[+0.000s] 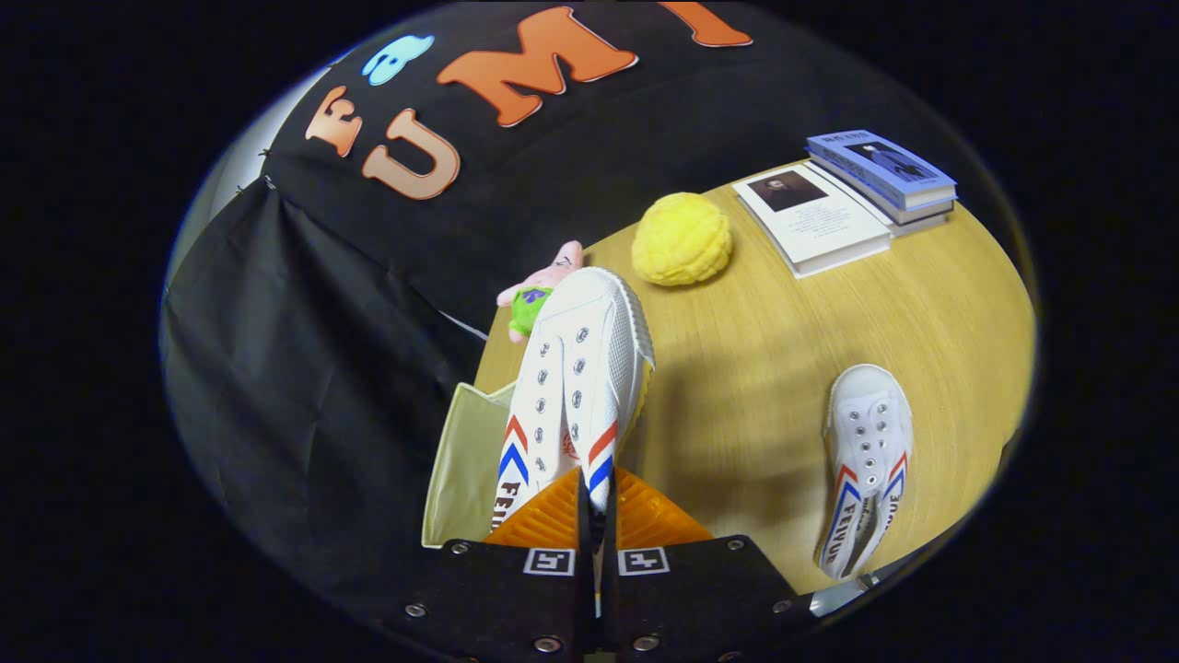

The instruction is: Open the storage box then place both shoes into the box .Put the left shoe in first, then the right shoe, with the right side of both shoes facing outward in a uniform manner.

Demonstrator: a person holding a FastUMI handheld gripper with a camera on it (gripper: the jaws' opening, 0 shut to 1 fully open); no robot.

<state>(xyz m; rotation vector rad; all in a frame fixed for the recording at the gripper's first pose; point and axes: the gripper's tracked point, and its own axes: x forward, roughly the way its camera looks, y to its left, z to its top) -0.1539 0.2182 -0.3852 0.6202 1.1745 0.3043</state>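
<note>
**Storage box open, one shoe up in the air**

Gripper view: held shoe pinched at the heel by gripper, fingers nearly closed, right beside the box. Can't see inside the box. Second shoe flat on table near its edge, bare wood between.

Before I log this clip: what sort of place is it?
Likely a staged recording booth: a wooden table against a black cloth wall, with books laid out. The gripper holds a shoe.

A yellow plush ball is sitting on the wooden surface at upper centre, a pink plush toy lying left of it, two books resting at upper right.
</note>
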